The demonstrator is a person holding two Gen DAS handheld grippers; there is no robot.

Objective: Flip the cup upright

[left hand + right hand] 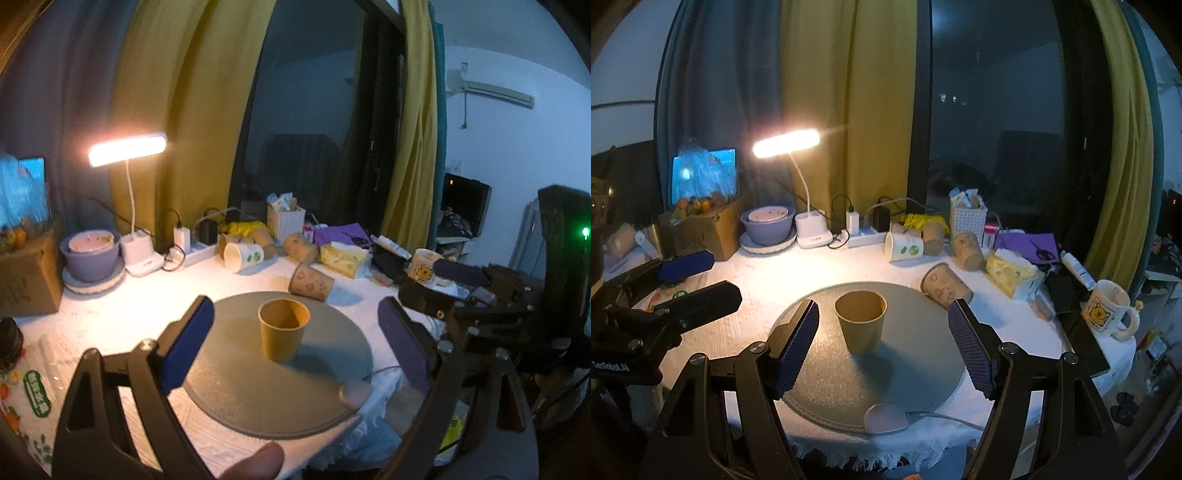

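The cup (283, 329) stands upright, mouth up, on my grey round mat (236, 387), just ahead at twelve o'clock of both tongs. My left gripper (295, 332) is spread wide, holding nothing; my right gripper (884, 334) is spread too, empty. A patterned cup (946, 286) lies tipped at two o'clock.

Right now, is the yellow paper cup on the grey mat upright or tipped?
Upright: the yellow cup stands on the grey mat, open rim up, neither gripper touching it.
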